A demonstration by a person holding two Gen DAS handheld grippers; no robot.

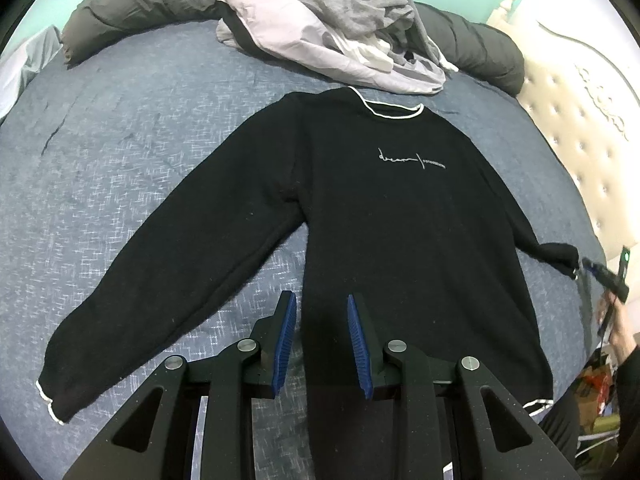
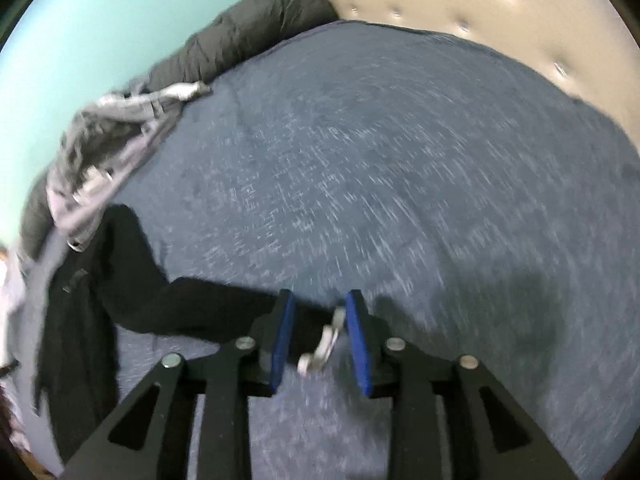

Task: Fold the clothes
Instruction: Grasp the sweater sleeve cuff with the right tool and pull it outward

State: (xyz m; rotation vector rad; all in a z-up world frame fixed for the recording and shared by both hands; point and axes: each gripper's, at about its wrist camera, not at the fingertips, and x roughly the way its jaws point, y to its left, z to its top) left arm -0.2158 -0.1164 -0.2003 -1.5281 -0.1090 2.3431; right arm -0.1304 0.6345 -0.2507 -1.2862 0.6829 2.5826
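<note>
A black sweatshirt with white script on the chest and white trim lies face up on the blue bedspread. Both sleeves spread outward. My left gripper is open over the sweatshirt's lower left hem edge and holds nothing. In the right wrist view my right gripper is open, with the white-trimmed cuff of the right sleeve lying between its jaws. That view is motion-blurred. The right gripper also shows at the far right of the left wrist view, at the cuff.
A heap of grey and white clothes lies behind the sweatshirt's collar. A dark rolled duvet runs along the far edge by the teal wall. A tufted cream headboard stands at the right.
</note>
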